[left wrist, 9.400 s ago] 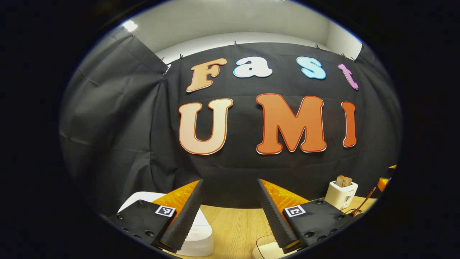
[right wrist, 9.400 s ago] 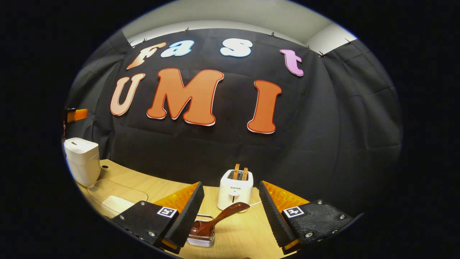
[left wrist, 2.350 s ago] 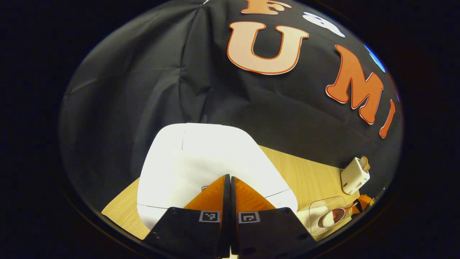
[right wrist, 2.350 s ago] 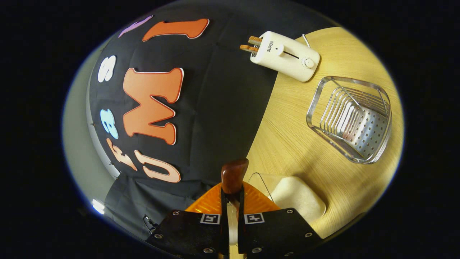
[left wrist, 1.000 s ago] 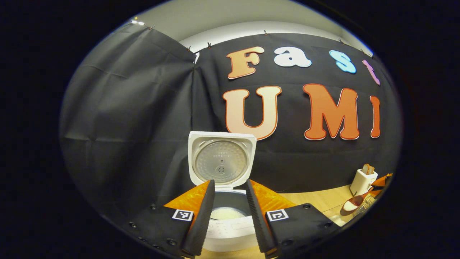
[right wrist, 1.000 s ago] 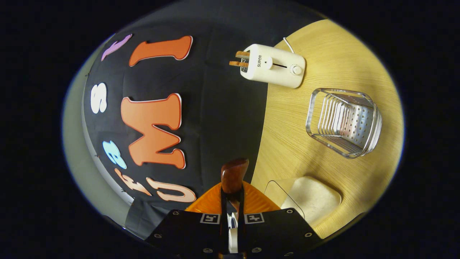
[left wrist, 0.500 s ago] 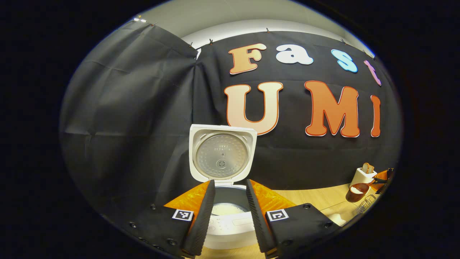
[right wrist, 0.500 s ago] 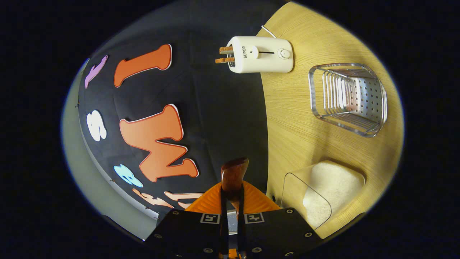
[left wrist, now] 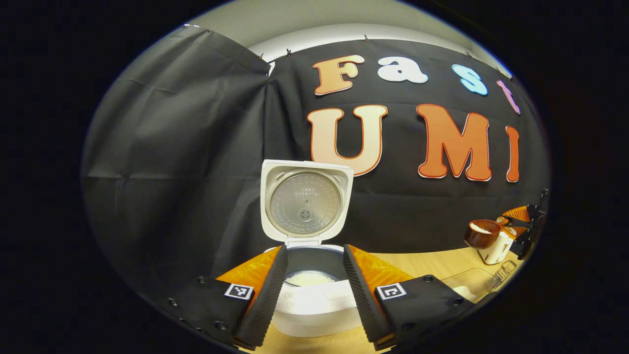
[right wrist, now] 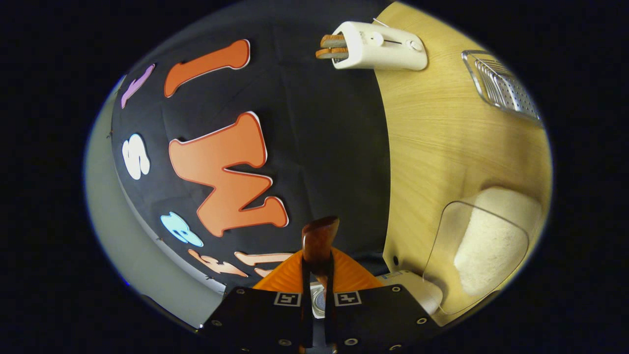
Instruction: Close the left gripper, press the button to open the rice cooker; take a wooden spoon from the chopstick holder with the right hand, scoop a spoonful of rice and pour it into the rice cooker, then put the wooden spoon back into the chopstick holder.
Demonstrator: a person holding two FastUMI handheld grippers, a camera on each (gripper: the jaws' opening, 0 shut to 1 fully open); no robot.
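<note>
Light wood-grain desk under everything. White boxy plastic rice cooker on desk, lid upright, ribbed metal inner plate showing, white rice in grey pot. Clear rounded plastic container heaped with grainy rice. Cream smooth toaster, toast in slots. Perforated steel chopstick holder well apart. Left hand-held gripper spread, nothing between fingers, cooker ahead. Right hand-held gripper pinching glossy reddish-brown wooden spoon; bowl carries rice.
</note>
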